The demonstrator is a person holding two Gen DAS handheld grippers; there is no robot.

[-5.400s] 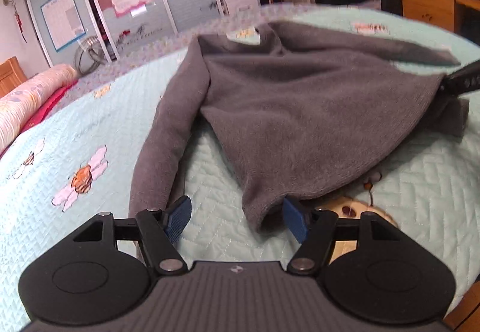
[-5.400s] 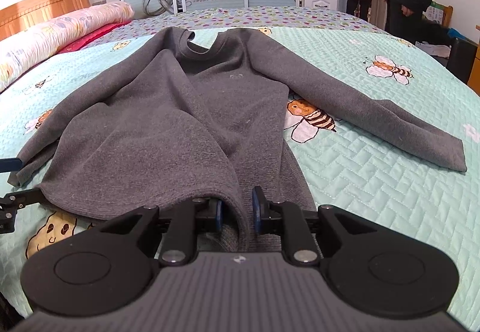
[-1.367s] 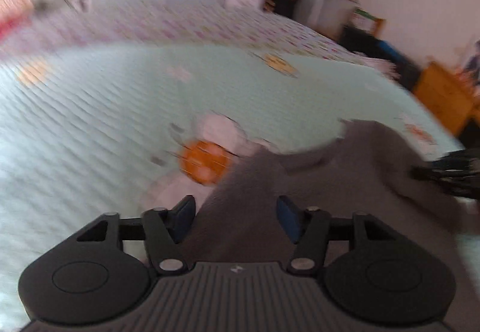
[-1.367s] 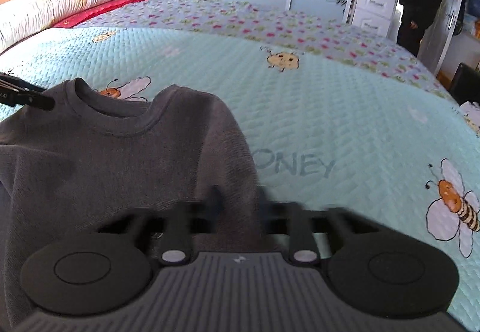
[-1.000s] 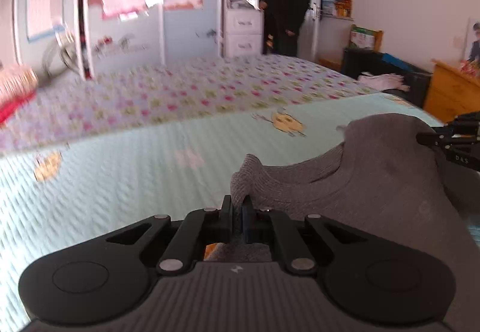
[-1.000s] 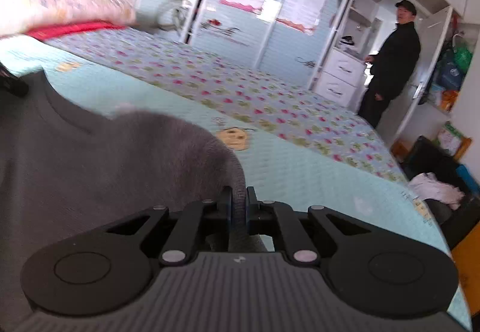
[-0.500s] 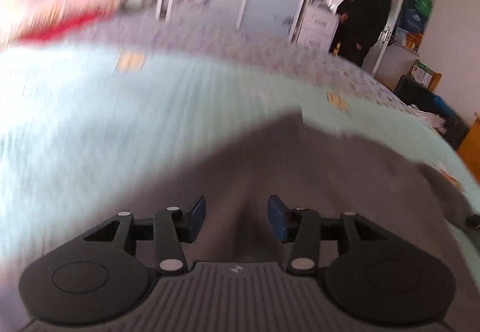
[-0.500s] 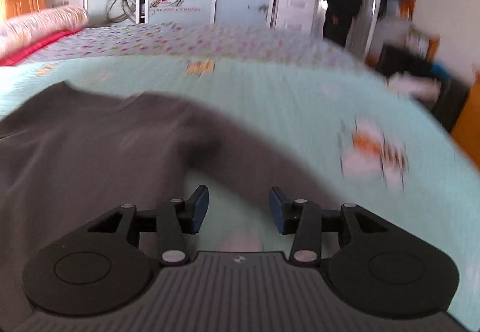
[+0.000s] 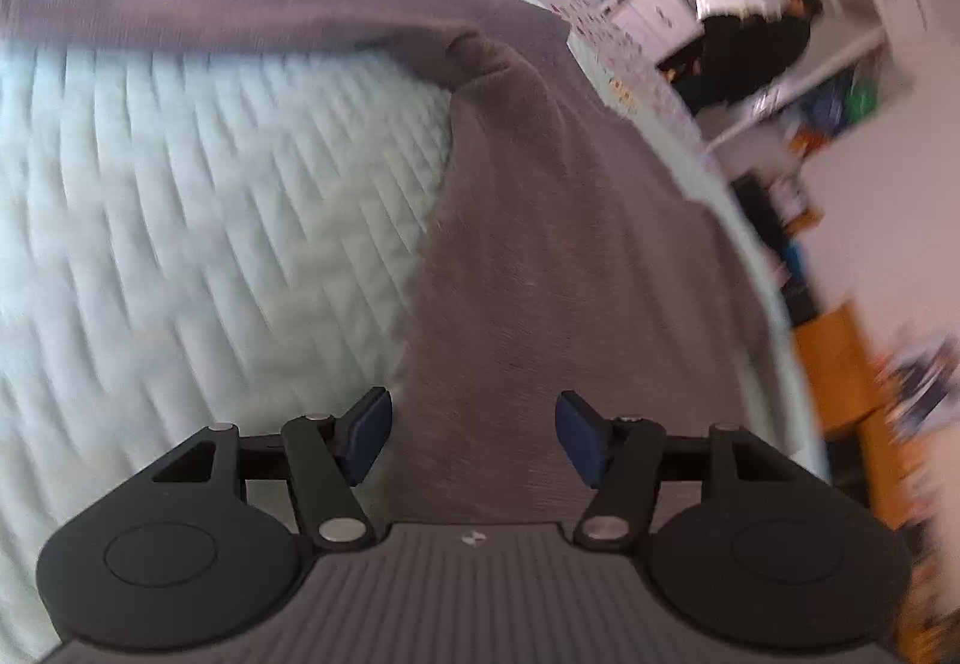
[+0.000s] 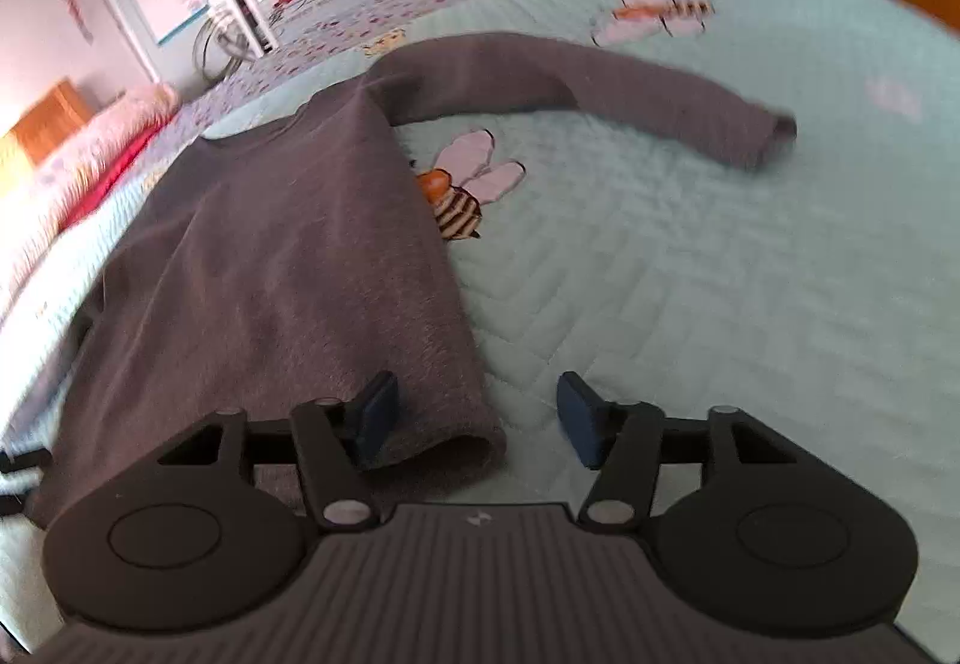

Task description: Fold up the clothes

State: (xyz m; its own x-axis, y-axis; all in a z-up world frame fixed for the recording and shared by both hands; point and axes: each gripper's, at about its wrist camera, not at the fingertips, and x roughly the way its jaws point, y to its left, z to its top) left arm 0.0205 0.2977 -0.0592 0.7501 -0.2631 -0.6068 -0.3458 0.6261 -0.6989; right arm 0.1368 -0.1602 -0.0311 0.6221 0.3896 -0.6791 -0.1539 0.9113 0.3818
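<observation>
left wrist view smeared by motion: sweater (image 9: 540,220) sleeve end cut off at the left edge, dark-clothed person (image 9: 750,51) indistinct. right wrist view: sweater hem hidden behind the right gripper (image 10: 474,418); bee print (image 10: 462,196) partly covered.

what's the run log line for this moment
stage: sweater flat on quilt | left gripper: open, over sweater | right gripper: open, at hem corner | sleeve: spread out, unfolded

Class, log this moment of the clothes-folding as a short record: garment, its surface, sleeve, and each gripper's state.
garment: grey sweater, spread flat, unfolded
surface: quilted bedspread with a bee print
sleeve: one sleeve stretched out sideways
left gripper: open, over the sweater, holding nothing
right gripper: open, at the hem corner, holding nothing
</observation>
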